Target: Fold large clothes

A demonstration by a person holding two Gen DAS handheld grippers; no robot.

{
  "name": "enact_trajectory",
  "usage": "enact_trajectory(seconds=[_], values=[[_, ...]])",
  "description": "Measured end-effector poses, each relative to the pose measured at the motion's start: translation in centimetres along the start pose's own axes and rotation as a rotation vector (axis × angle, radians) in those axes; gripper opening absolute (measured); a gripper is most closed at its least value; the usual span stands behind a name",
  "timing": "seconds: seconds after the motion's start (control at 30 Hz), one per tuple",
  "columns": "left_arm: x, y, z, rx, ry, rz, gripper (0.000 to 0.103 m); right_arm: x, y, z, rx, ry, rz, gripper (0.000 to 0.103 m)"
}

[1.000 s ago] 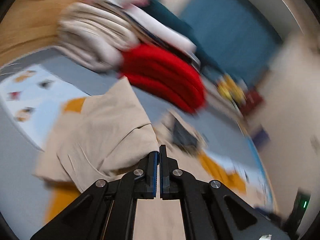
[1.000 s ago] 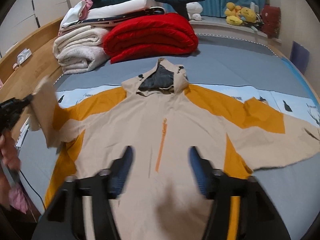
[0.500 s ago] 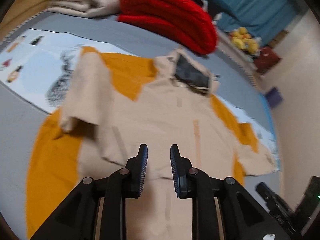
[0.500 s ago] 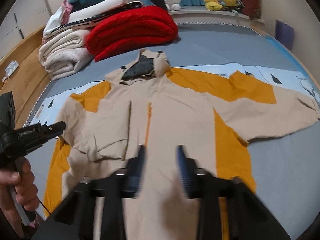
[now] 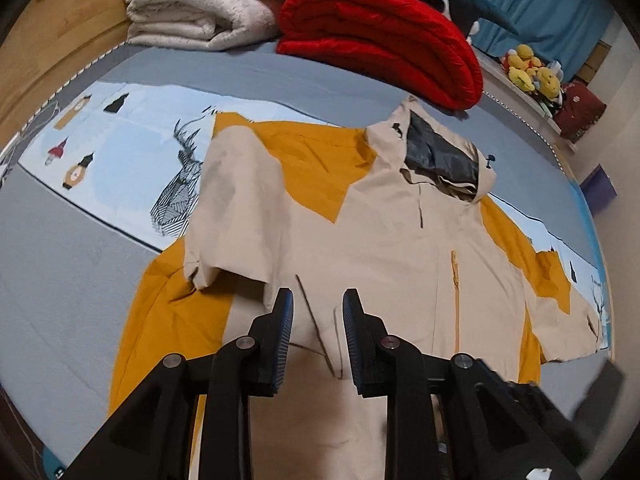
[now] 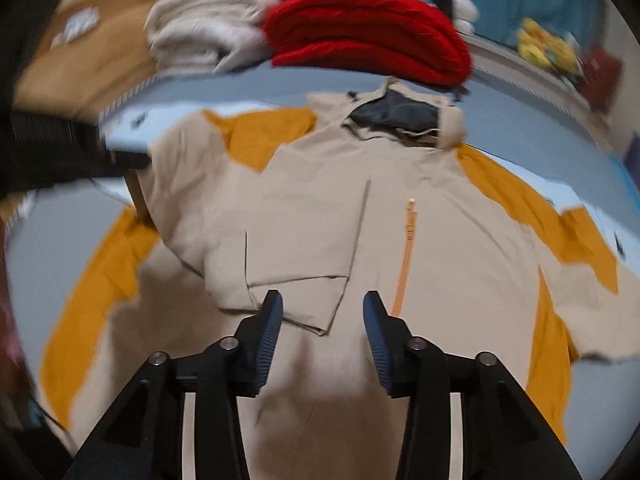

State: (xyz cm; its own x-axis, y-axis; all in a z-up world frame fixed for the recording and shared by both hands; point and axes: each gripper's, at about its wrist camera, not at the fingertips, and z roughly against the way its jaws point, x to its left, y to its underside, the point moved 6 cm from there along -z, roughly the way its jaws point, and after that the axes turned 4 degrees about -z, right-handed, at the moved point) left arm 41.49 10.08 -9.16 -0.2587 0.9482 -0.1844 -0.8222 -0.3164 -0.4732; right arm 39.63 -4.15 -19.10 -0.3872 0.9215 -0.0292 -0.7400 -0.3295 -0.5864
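Note:
A beige and orange hooded jacket [image 5: 384, 240] lies front up on the bed, hood toward the far side. Its left sleeve [image 5: 236, 208] is folded in over the chest; the other sleeve [image 5: 560, 304] lies spread out to the right. My left gripper [image 5: 318, 320] is open and empty above the lower chest. In the right wrist view the jacket [image 6: 460, 248] fills the middle, with the folded sleeve [image 6: 296, 240] lying on it. My right gripper [image 6: 322, 320] is open and empty above the hem of that sleeve. The view is blurred.
A folded red quilt [image 5: 380, 36] and white blankets [image 5: 200, 8] are stacked beyond the hood. The grey bed sheet [image 5: 60, 260] has a light blue printed band [image 5: 120, 148]. Yellow plush toys [image 5: 532, 72] sit on the far ledge. A wooden bed edge [image 5: 48, 56] runs on the left.
My left gripper has let go of the left sleeve, which now lies folded over the chest, and has opened wider. My right gripper has shifted over the jacket, staying open.

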Motion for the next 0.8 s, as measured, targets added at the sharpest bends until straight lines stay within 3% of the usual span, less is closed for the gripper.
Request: enact_trajectory(seconds=[0.33, 0.47, 0.6, 0.67, 0.8], values=[[1.2, -0.7, -0.8, 0.047, 0.041, 0.021, 0.023, 2.9, 1.0, -5.1, 0.064, 0.085, 0.256, 0.046], [1.3, -0.6, -1.3, 0.062, 0.044, 0.019, 0.023, 2.6, 1.6, -6.2, 0.11, 0.092, 0.256, 0.045], [1.3, -0.8, -1.4, 0.066, 0.047, 0.024, 0.023, 2.1, 1.3, -6.4, 0.103, 0.097, 0.253, 0.015], [1.1, -0.8, -1.5, 0.065, 0.048, 0.022, 0.023, 1.4, 0.4, -5.8, 0.075, 0.068, 0.195, 0.009], [0.8, -0.8, -1.9, 0.068, 0.045, 0.022, 0.023, -1.7, -2.0, -3.5, -0.017, -0.017, -0.069, 0.006]])
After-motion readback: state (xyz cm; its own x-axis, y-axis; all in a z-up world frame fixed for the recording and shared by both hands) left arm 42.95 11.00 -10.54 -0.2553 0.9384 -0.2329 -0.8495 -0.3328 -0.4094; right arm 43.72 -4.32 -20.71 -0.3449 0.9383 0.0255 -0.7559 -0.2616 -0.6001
